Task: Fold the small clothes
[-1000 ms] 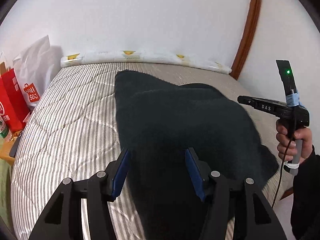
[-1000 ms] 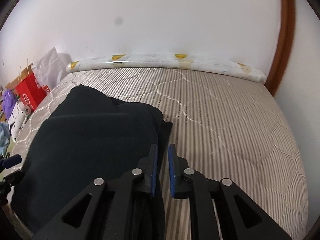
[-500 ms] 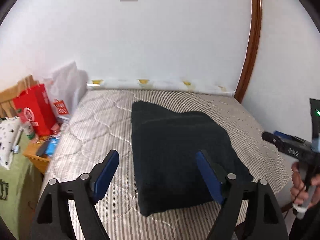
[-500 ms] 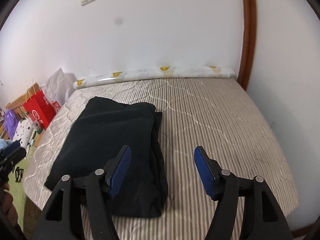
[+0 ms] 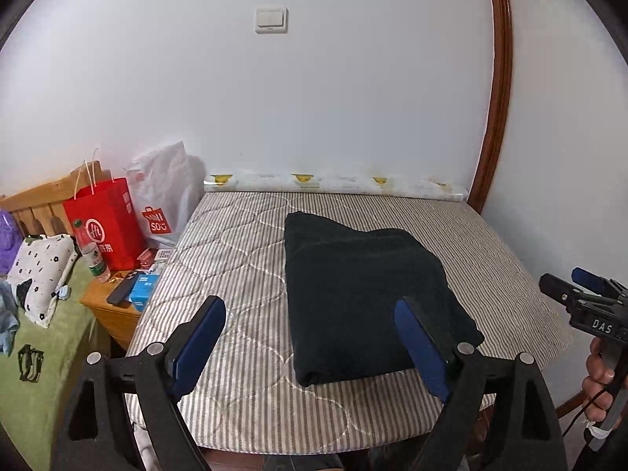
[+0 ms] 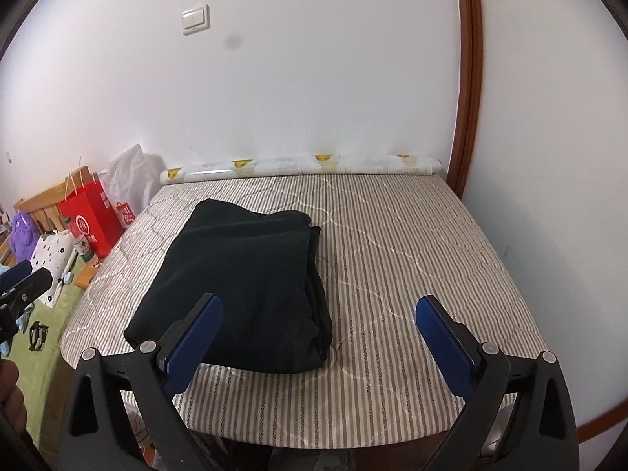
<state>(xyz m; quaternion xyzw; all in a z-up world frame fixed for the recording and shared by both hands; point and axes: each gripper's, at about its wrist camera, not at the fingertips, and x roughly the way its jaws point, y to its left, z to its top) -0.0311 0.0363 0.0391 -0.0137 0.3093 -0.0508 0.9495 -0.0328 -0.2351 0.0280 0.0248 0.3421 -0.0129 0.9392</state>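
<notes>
We are looking down the length of a striped mattress (image 5: pixel 243 259), and there sits our dark garment (image 5: pixel 365 294), folded into a thick, roughly rectangular bundle. It looks black or a very deep navy, soft and fuzzy on top, with no print that we can make out. From the right wrist view the same garment (image 6: pixel 243 274) shows its layers: several folded edges stack up along its right side, and the near corner bulges a little where the cloth doubles over. It lies flat on the mattress (image 6: pixel 412 255), left of centre in that view and close to the near edge, well clear of the rolled white mat (image 5: pixel 333 184) against the wall.

Our left claw (image 5: pixel 310 341) hangs above the near edge of the bed, its jaws having just been opening, spread wide with nothing between the blue pads (image 5: pixel 200 337). The garment sits beyond them, untouched. Our right claw (image 6: pixel 318 341) is likewise spread very wide after just opening, empty, its left pad (image 6: pixel 192 341) overlapping the bundle's near corner only by line of sight.

At the right edge of the left wrist view we catch a hand (image 5: pixel 598 380) on the other tool's grip. Off to the left, a red paper bag (image 5: pixel 106 223) and a white shopping bag (image 5: pixel 165 192) stand beside the bed.
</notes>
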